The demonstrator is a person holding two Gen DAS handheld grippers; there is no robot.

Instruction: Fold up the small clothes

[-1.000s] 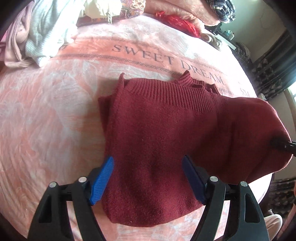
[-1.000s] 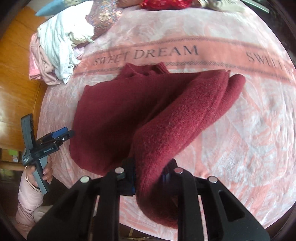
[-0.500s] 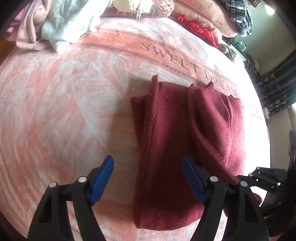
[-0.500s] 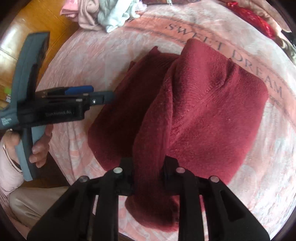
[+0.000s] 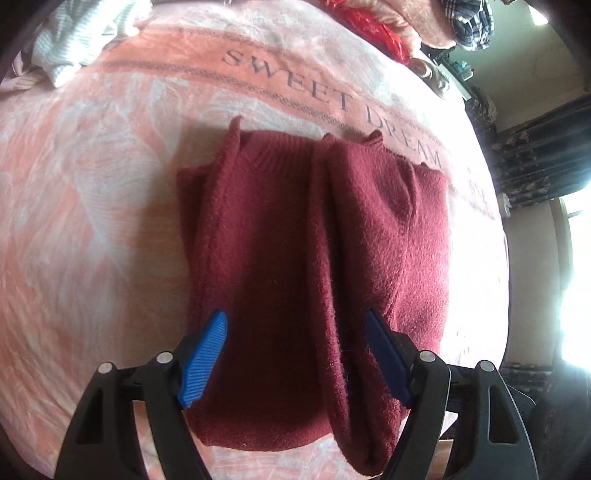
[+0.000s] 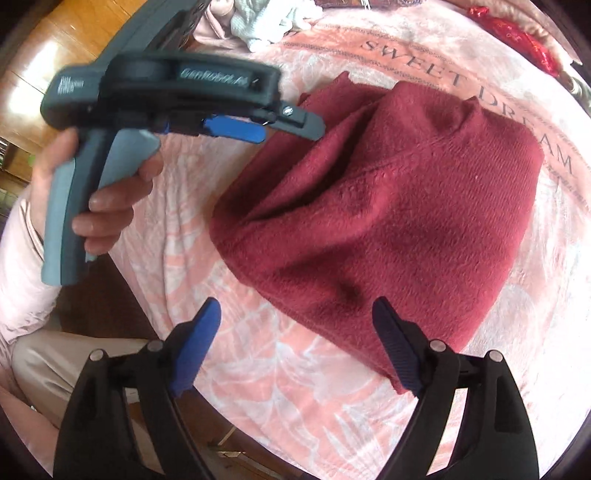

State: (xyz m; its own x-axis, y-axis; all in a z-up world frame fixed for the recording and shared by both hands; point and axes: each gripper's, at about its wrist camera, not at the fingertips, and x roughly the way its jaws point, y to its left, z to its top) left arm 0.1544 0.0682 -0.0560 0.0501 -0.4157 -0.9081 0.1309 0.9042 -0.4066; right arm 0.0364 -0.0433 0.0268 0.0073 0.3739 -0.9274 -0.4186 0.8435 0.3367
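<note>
Maroon sweater (image 5: 317, 258) lies part-folded on the bed (image 5: 92, 206). Both fingers spread wide, empty. Looks soft, thick, floppy, so I'd pinch thru all layers at hem corners w/ a deep bite.

A dark red knitted sweater (image 5: 317, 258) lies folded lengthwise on a bed covered by a pink and white fleece blanket (image 5: 92, 192) printed with the words "SWEET DREAM". The sweater's ribbed neckline points away from the camera, just below the lettering. The left tool (image 5: 295, 354), black with blue ribbed pads, hovers over the sweater's near end, its jaws spread wide and holding nothing. Beyond the sweater, at the blanket's far edge, sit a pale striped cloth pile (image 5: 85, 40) and a bright red garment (image 5: 369, 26).
</note>
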